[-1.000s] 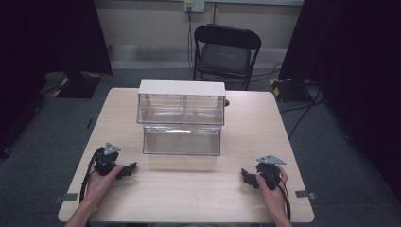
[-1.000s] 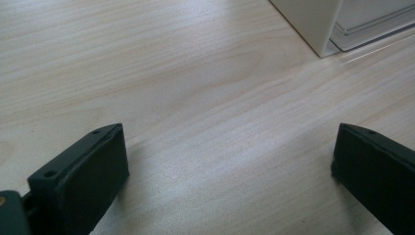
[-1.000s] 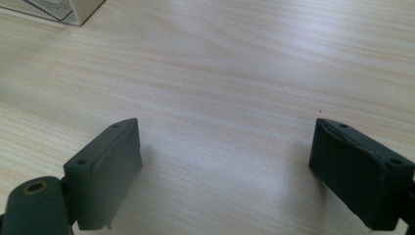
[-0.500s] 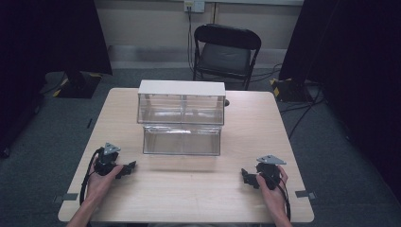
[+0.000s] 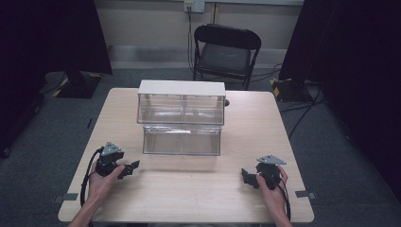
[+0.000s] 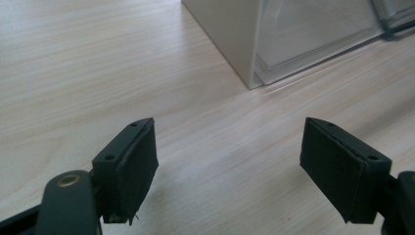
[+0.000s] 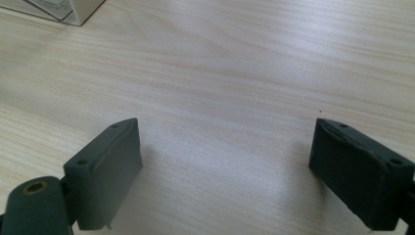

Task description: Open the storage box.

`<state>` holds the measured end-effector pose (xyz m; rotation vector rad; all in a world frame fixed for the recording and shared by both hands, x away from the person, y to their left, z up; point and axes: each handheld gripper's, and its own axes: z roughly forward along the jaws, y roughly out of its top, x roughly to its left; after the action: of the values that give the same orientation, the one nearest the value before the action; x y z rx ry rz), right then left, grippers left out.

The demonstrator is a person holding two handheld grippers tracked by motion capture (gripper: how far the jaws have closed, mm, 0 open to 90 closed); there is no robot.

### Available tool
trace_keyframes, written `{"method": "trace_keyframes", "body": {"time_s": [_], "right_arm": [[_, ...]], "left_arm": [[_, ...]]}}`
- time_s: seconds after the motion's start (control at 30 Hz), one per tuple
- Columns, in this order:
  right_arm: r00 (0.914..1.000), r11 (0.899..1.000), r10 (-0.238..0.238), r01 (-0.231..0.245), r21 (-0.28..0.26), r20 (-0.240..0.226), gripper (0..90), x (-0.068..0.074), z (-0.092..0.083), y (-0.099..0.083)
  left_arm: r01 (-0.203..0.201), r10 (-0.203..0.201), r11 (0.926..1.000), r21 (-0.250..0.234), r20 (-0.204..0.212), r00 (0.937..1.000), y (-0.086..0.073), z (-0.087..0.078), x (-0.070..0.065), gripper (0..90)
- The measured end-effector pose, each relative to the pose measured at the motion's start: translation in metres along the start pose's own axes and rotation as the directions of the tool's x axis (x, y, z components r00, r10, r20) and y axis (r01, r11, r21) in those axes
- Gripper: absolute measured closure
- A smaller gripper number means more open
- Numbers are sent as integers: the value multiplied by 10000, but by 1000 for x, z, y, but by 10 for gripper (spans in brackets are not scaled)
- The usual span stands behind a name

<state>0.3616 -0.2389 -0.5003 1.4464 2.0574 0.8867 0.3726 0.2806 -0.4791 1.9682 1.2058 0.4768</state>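
Clear plastic drawer unit (image 5: 182,125), white-topped

Behind your table (image 5: 265,123) stands a black folding chair (image 5: 226,51); a wall outlet (image 5: 194,5) sits above.

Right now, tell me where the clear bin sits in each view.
High view: the bin stands at the centre, on the table's far half.
Left gripper view: the bin is at the top, right of centre, its near corner towards the camera.
Right gripper view: a corner of the bin shows at the top left edge.
Shared landmark: the light wood table that the bin stands on, with its grain.
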Motion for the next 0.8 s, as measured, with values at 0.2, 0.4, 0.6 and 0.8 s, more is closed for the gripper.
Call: {"method": "trace_keyframes", "body": {"time_s": [0.2,0.4,0.6,0.8], "right_arm": [[10000,10000,-3,3,-1,1,113,0,0,0],[10000,10000,-5,5,-1,2,113,0,0,0],[10000,10000,-1,1,-1,2,112,0,0,0],[10000,10000,-3,3,-1,2,112,0,0,0]], "left_arm": [[-233,238,9993,-295,188,9995,3,-2,-8,209],[-291,313,9985,-470,465,9984,5,-2,-12,208],[-291,326,9980,-558,644,9974,8,0,-17,201],[-311,362,9976,-625,812,9960,12,4,-21,187]]}}
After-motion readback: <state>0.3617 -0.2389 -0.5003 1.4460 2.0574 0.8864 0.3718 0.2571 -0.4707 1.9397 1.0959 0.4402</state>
